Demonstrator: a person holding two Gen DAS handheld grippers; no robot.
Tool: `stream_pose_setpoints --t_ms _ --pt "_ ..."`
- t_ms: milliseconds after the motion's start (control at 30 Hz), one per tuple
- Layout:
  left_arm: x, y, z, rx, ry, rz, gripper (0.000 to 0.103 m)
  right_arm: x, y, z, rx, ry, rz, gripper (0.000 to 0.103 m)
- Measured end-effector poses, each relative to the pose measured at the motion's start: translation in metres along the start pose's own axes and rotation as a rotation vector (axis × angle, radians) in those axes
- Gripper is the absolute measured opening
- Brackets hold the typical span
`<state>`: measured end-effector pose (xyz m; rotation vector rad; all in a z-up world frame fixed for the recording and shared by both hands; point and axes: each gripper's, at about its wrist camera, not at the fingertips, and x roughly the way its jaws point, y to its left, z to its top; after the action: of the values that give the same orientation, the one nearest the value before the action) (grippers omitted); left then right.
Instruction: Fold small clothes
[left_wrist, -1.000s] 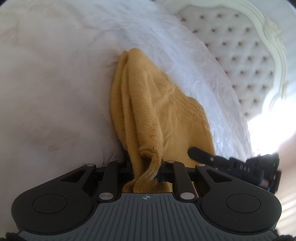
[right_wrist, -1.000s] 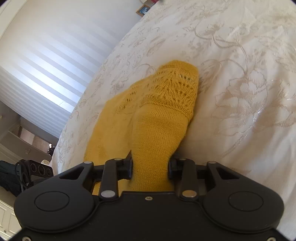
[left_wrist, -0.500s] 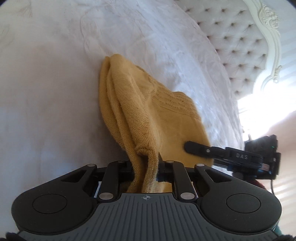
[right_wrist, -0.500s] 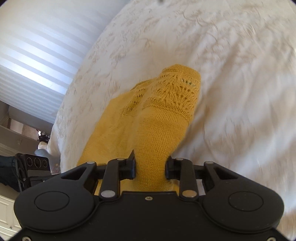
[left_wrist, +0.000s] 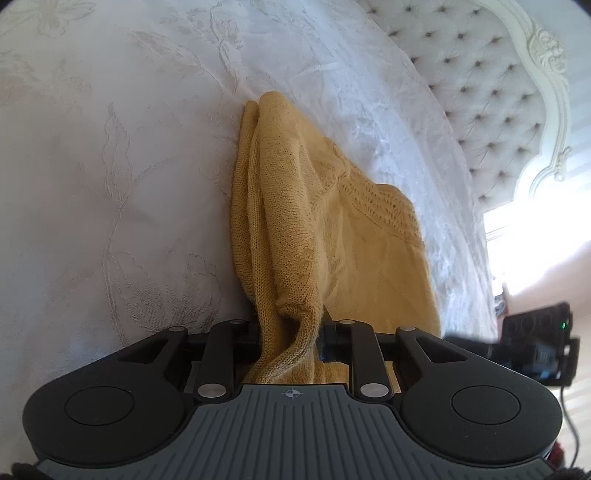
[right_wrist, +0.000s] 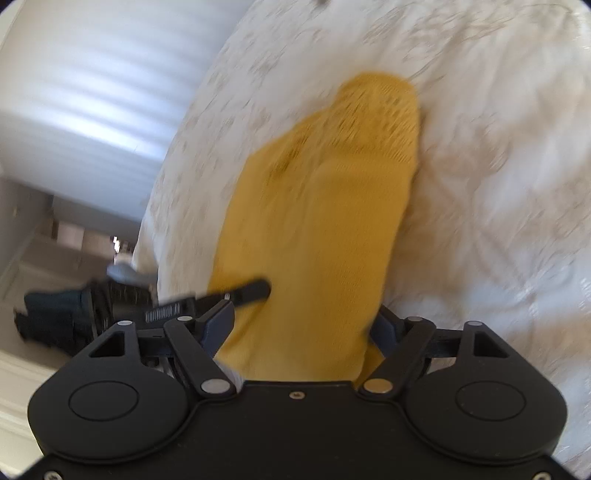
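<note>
Nearest the left wrist camera, the left claw (left_wrist: 290, 334) is clenched on a bunched edge of the yellow knit garment (left_wrist: 332, 236), its jaws drawn in tight against the gathered fabric. From that pinch the garment runs away from the camera in long folds and lies on the bed (left_wrist: 122, 147), which is covered with a white floral bedspread. A band of openwork knit crosses the garment's far right side. The other gripper shows as a dark blurred shape at the right edge. Beyond the garment, past the bed, rises the tufted headboard (left_wrist: 491, 96) with its carved white frame.

The right wrist view is blurred by motion. Close in, the right claw (right_wrist: 301, 328) stands with its jaws spread wide, and the yellow knit garment (right_wrist: 325, 229) passes between them without being pinched. One finger (right_wrist: 251, 290) of the left claw lies over the fabric at the left. The garment's lacy end rests farther out on the bed (right_wrist: 498, 184).
</note>
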<state>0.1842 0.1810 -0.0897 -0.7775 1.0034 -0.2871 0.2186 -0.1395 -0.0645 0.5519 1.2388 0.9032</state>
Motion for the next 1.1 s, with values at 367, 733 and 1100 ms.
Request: stream_pose_setpoints --t_ms 367,733,1100 --pt "-0.022 -0.006 0.017 -0.030 0.026 -0.100 0.025 -0.028 0.030 -0.002 0.065 -0.021 0.320 0.043" --pt "-0.044 0.020 -0.008 0.024 0.050 0.064 0.030 -0.021 0.030 -0.024 -0.002 0.064 -0.169 0.051" --pt "-0.072 -0.072 -0.049 0.515 -0.235 0.295 0.037 -0.013 0.074 -0.025 -0.264 -0.114 -0.389 0.062"
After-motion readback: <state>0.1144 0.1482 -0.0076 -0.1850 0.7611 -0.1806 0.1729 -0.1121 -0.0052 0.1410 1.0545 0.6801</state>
